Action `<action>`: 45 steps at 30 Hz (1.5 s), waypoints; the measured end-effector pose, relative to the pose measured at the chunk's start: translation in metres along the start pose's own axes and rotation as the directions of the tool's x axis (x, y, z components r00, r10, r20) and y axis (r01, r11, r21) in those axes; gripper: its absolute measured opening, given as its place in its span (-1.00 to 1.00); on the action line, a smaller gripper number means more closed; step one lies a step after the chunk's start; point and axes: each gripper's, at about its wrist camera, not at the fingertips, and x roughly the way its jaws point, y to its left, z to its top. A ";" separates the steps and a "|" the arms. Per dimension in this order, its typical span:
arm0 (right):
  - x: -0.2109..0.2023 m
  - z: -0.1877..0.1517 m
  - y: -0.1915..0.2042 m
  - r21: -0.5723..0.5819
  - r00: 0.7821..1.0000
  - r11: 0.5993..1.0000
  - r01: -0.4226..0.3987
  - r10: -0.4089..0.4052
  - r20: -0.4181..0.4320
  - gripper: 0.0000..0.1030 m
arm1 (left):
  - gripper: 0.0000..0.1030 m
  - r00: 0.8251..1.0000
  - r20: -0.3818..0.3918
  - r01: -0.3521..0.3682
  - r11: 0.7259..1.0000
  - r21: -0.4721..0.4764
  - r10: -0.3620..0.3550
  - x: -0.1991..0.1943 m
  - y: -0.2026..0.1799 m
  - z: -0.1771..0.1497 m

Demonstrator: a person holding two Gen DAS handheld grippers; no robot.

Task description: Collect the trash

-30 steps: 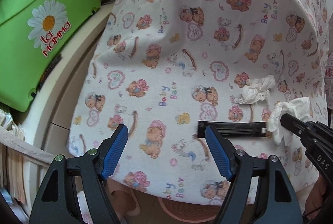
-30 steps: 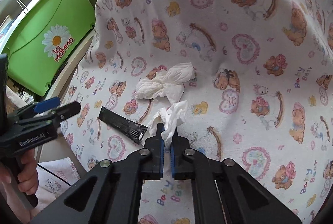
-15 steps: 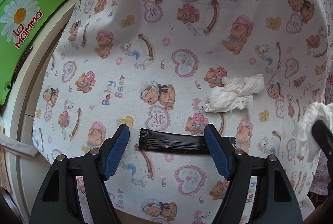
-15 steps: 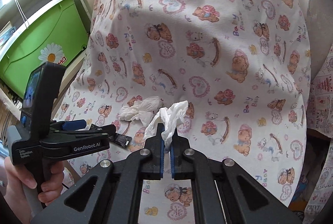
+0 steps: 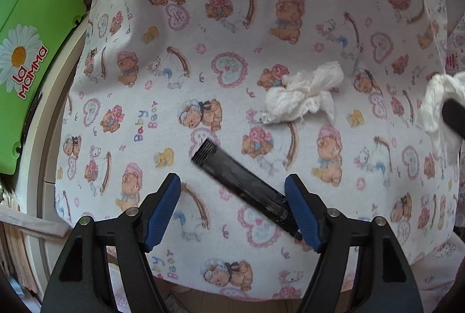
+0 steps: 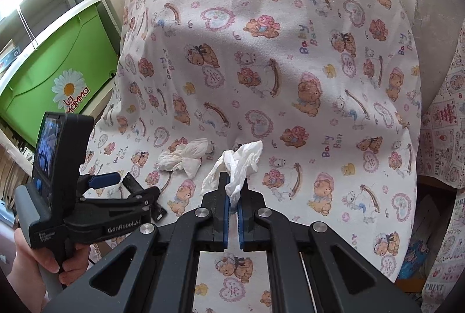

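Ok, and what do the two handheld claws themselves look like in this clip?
Both are black plastic with blue ribbed pads and silver pivot screws. The left claw carries white "GenRobot.AI" lettering, a small lit screen on its rear block, and a grey handle gripped by a bare hand. The right claw has the same black frame with triangular cut-outs. No sleeves show.

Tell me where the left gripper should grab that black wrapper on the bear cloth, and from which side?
Grip the black wrapper across its narrow width, near the middle, coming straight down from above. It lies flat and diagonal on the cloth, so the open left gripper probably needs turning until its fingers straddle the long edges.
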 end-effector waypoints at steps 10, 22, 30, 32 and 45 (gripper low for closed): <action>-0.004 -0.002 0.002 0.001 1.000 1.000 0.002 -0.002 0.004 -0.90 | 0.37 0.998 0.053 0.048 0.998 -0.041 -0.045 -0.020 0.033 -0.026; 0.000 -0.002 0.006 -0.009 1.000 1.000 -0.010 0.010 0.001 -0.90 | -0.05 0.989 0.045 0.138 0.986 0.089 -0.143 -0.007 0.011 -0.003; -0.002 -0.002 0.004 0.003 1.000 1.000 -0.017 0.017 0.004 -0.90 | -0.68 0.988 0.066 0.135 0.987 0.085 -0.140 -0.004 0.024 0.009; -0.004 -0.003 0.004 -0.001 1.000 1.000 -0.016 0.016 0.007 -0.90 | -0.73 0.990 0.069 0.115 0.989 0.091 -0.122 -0.006 0.021 0.006; -0.020 -0.010 0.013 -0.005 0.999 1.000 -0.014 0.014 0.035 -0.90 | -0.75 0.969 0.193 0.142 0.988 0.066 -0.152 -0.065 0.017 -0.015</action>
